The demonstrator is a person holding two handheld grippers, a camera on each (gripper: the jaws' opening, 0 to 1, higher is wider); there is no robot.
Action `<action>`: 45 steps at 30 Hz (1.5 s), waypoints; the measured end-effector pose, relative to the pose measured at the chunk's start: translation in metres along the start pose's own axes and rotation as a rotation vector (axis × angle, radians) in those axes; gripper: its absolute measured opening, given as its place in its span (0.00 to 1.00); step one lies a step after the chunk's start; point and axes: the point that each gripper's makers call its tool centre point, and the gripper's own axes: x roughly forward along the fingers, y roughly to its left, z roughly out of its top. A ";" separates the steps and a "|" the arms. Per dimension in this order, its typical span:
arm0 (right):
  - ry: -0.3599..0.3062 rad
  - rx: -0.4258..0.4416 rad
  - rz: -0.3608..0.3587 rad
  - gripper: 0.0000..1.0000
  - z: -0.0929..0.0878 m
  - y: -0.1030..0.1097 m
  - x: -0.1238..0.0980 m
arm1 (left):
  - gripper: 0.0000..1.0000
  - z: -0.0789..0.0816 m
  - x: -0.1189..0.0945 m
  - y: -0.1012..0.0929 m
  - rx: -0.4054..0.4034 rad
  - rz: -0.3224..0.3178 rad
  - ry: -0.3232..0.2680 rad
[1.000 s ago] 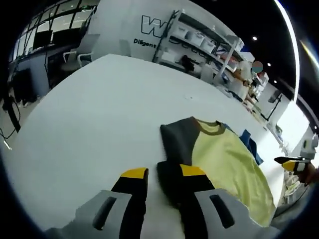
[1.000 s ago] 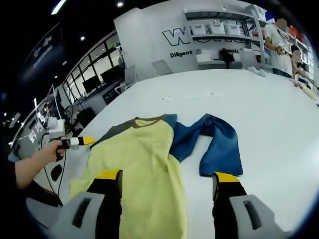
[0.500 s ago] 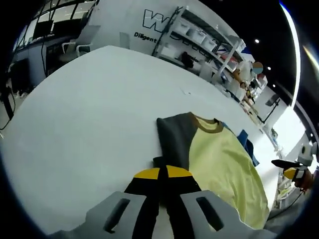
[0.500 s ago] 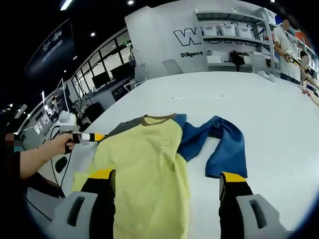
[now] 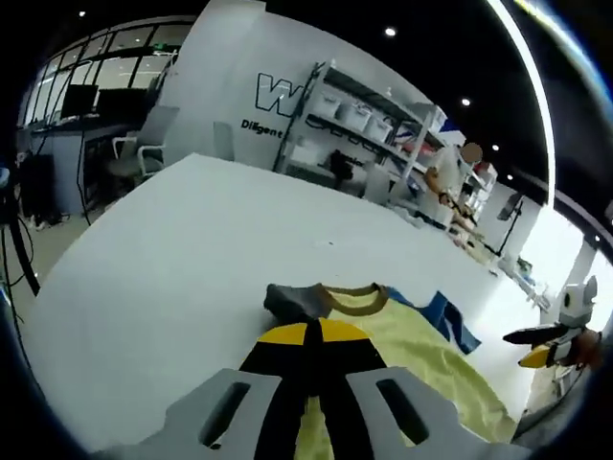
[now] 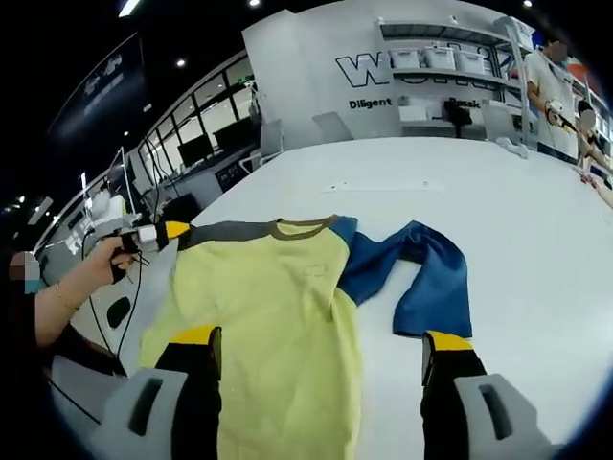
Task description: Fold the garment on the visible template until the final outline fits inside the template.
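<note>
Left gripper pinching grey sleeve | right gripper spread, empty | garment soft, limp, light | grasp blue sleeve cuff.

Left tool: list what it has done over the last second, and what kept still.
The left tool shut on the grey sleeve and drew it out sideways, away from the yellow shirt body. The right tool stayed open over the hem; the blue sleeve lay unmoved.

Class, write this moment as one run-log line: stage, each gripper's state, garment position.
stage: first sleeve fold | left gripper: shut on grey sleeve | right gripper: open above shirt | shirt: flat on white table, blue sleeve spread
</note>
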 end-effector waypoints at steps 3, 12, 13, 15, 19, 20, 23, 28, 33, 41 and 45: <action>0.008 0.003 0.003 0.84 -0.003 0.001 0.001 | 0.02 -0.004 0.004 -0.029 0.068 -0.059 0.003; 0.007 0.011 0.005 0.83 -0.001 0.002 0.003 | 0.02 -0.048 0.021 -0.090 0.185 -0.185 0.114; 0.007 0.010 0.004 0.83 -0.001 0.002 0.003 | 0.02 -0.053 0.024 -0.092 0.205 -0.198 0.133; 0.004 0.012 0.003 0.83 -0.001 0.002 0.003 | 0.02 -0.061 0.029 -0.097 0.214 -0.198 0.150; 0.010 0.015 -0.006 0.83 -0.003 -0.001 0.003 | 0.02 -0.082 0.034 -0.108 0.275 -0.214 0.214; 0.011 0.014 -0.008 0.83 -0.004 -0.001 0.003 | 0.02 -0.087 0.036 -0.111 0.290 -0.214 0.219; 0.015 0.021 -0.008 0.83 -0.006 -0.002 0.004 | 0.03 -0.100 0.039 -0.114 0.307 -0.219 0.251; 0.013 0.024 -0.008 0.82 -0.007 -0.003 0.004 | 0.03 -0.119 0.039 -0.115 0.343 -0.213 0.286; 0.016 0.023 -0.007 0.82 -0.008 -0.004 0.006 | 0.03 -0.137 0.037 -0.123 0.367 -0.233 0.333; 0.016 0.022 -0.011 0.82 -0.008 -0.005 0.004 | 0.20 -0.124 0.028 -0.137 0.354 -0.270 0.272; 0.017 0.022 -0.012 0.82 -0.008 -0.006 0.004 | 0.28 -0.096 0.016 -0.134 0.338 -0.252 0.182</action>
